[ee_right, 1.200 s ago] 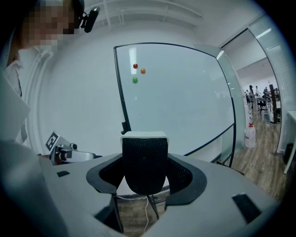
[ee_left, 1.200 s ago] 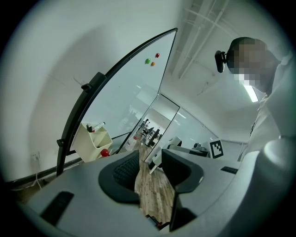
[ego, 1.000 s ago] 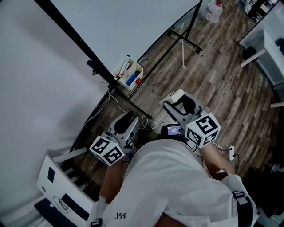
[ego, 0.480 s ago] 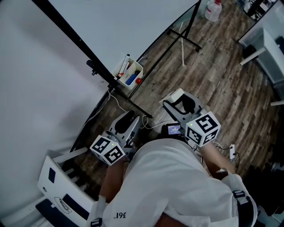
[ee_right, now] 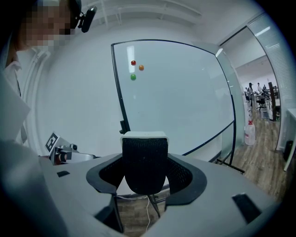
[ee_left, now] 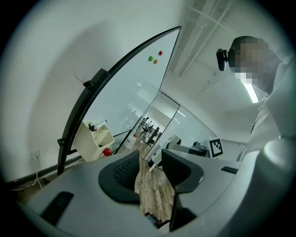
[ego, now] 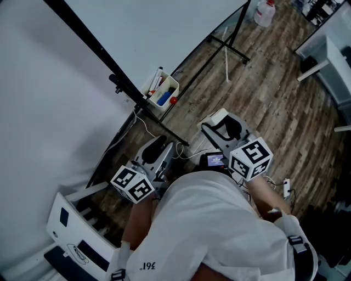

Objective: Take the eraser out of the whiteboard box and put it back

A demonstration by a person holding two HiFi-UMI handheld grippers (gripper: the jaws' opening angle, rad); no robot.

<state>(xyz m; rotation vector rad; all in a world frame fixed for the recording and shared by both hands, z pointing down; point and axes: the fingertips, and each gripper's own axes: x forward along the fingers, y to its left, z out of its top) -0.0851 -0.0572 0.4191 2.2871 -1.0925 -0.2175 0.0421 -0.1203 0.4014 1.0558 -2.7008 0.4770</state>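
The eraser, a white-backed block with black felt, sits upright between the jaws of my right gripper, which is shut on it. The head view shows that eraser held low over the wood floor by the right gripper. The cream whiteboard box hangs on the board's lower frame, holding markers and a red ball. My left gripper is open and empty, below and left of the box. From the left gripper view the box is at the left, well apart.
The whiteboard on its black stand fills the upper left; three small magnets stick to it. A white cable trails on the floor under the board. A white rack stands at lower left, a bottle far off.
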